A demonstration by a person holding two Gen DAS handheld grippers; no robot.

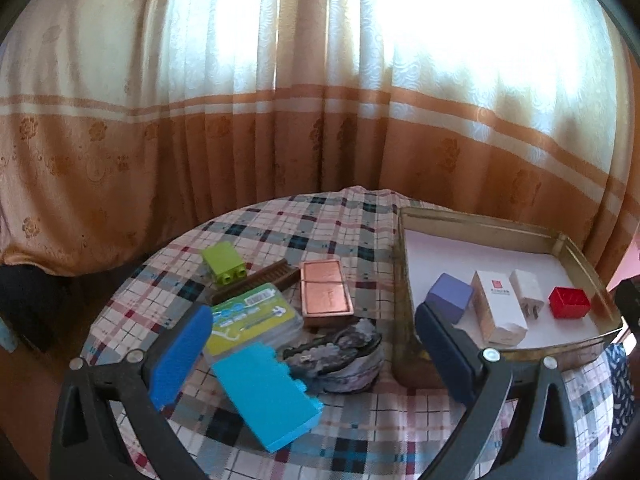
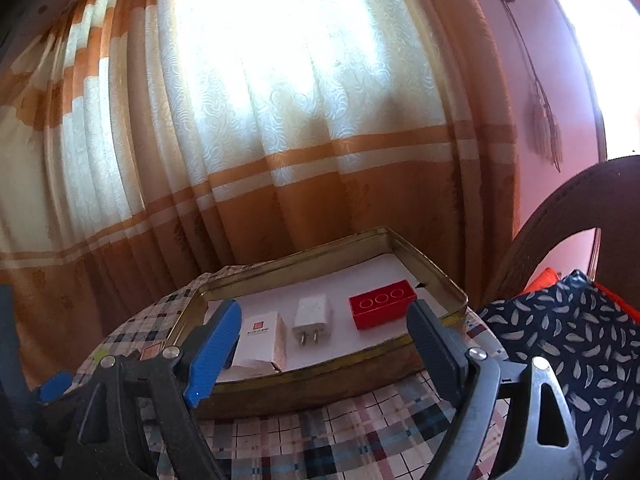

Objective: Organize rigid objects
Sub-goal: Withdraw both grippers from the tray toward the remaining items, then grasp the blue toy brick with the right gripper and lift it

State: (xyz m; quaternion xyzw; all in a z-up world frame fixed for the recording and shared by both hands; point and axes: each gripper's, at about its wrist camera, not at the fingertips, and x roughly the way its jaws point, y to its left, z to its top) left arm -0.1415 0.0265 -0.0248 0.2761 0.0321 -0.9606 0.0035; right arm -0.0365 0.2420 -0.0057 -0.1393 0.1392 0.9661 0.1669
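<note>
In the left wrist view a gold metal tray at the right holds a purple block, a white box, a white plug and a red brick. On the plaid table lie a green brick, a brown comb, a copper case, a clear card box, a cyan brick and a grey hair clip. My left gripper is open above them. My right gripper is open before the tray, with the white box, plug and red brick inside.
An orange and cream curtain hangs behind the round table. A dark chair back with a feather-print cloth stands at the right, against a pink wall.
</note>
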